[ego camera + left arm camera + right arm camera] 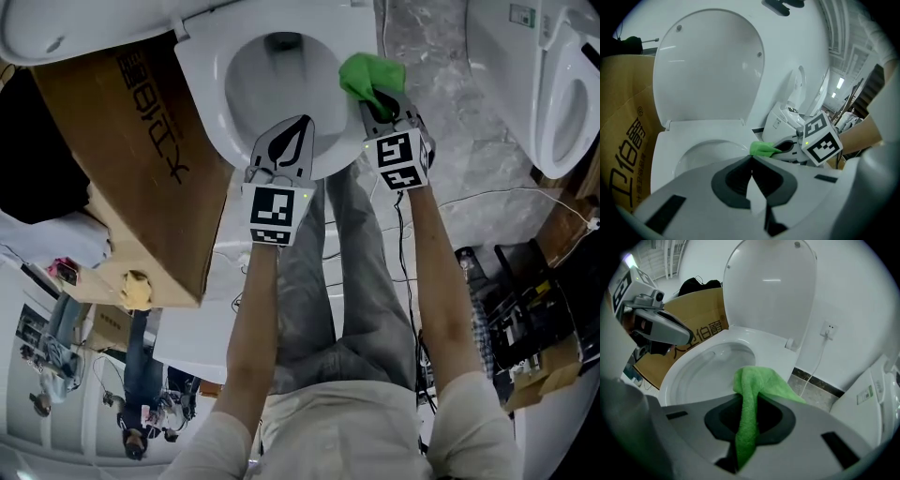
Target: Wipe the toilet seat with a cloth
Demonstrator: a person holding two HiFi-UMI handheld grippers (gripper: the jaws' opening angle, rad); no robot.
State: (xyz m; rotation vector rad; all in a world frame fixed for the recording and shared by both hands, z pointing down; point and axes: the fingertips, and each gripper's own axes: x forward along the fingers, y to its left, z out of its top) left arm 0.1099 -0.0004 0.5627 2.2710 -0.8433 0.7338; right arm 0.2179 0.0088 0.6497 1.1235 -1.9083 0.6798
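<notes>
A white toilet stands with its lid (708, 70) raised and its seat (211, 89) down around the bowl. A green cloth (368, 75) rests on the seat's right side, and my right gripper (380, 105) is shut on it. In the right gripper view the cloth (754, 385) bunches ahead of the jaws and a strip of it runs back between them. My left gripper (300, 124) hovers over the front of the seat, shut with nothing in it. In the left gripper view its closed tip (751, 160) points at the cloth (762, 149) and the right gripper (794, 146).
A large cardboard box (122, 159) stands tight against the toilet's left side. A second white toilet (553, 84) is at the right. Cables and a crate of gear (525, 309) lie on the floor at the right. A wall socket (828, 329) with a cord is behind.
</notes>
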